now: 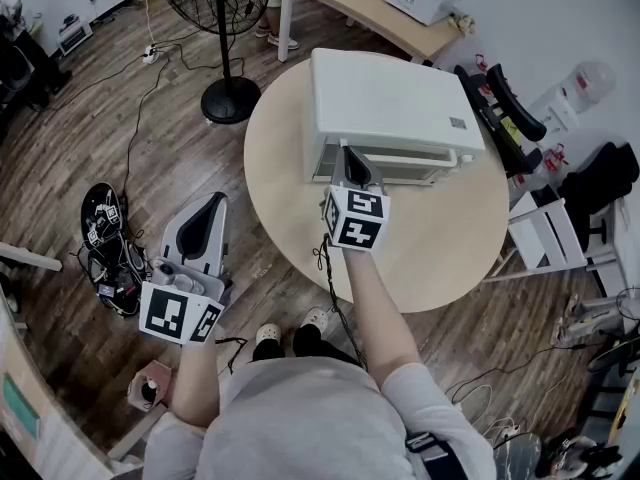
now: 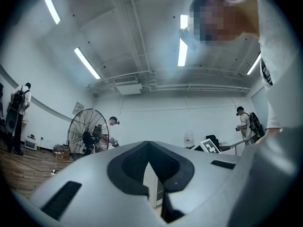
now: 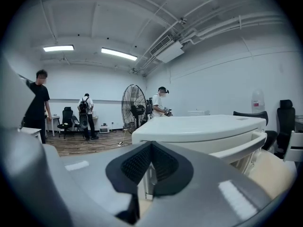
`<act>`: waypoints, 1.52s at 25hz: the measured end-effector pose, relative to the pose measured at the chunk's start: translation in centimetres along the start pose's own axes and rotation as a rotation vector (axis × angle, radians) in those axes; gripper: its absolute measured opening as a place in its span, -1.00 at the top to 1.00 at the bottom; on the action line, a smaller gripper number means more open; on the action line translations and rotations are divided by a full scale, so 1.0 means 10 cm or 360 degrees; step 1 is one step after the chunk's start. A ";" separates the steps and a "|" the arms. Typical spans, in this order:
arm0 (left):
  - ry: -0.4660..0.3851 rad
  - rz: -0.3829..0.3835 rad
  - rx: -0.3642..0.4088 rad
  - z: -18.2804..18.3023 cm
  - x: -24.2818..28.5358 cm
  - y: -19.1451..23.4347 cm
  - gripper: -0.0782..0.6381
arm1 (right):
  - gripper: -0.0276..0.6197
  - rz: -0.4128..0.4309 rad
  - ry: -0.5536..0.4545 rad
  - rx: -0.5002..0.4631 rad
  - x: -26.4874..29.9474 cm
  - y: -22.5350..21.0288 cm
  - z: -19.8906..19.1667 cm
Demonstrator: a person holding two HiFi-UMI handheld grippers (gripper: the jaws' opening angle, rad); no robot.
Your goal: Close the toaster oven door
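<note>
even cool light from ceiling strip lights, soft shadows, fisheye bending, dark vignette (strongest at corners)

Round pale wooden table, white toaster oven standing on its far half

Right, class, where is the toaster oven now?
Head view: the toaster oven sits at the far side of the round table, directly beyond the right gripper.

The toaster oven took up the round table's far part, its handle jutting forward. The near tabletop lay bare (open to approach). A fan's base stood beside the left edge, and a white frame beside the right.
</note>
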State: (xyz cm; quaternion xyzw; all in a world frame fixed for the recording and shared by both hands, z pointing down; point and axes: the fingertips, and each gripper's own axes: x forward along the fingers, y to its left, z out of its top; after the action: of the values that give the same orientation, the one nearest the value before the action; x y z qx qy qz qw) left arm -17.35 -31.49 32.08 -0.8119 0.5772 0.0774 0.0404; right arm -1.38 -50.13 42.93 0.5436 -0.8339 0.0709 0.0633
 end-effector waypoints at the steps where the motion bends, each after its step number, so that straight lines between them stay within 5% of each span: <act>1: 0.0001 -0.0003 0.0000 0.00 0.01 -0.01 0.78 | 0.88 0.0011 -0.0003 0.0008 0.00 0.00 0.00; 10: -0.0012 -0.0074 0.0004 0.04 0.07 -0.10 0.78 | 0.88 0.0010 -0.0027 0.0082 -0.32 -0.10 -0.03; 38: -0.0041 -0.0498 -0.0027 0.16 0.12 -0.78 0.79 | 0.88 -0.0331 -0.0278 0.0003 -2.26 -0.41 0.39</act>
State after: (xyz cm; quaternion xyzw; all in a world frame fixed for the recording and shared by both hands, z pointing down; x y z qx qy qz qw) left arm -9.75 -29.79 30.15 -0.8912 0.4425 0.0855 0.0525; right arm 11.29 -32.23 35.15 0.6314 -0.7752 0.0170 -0.0031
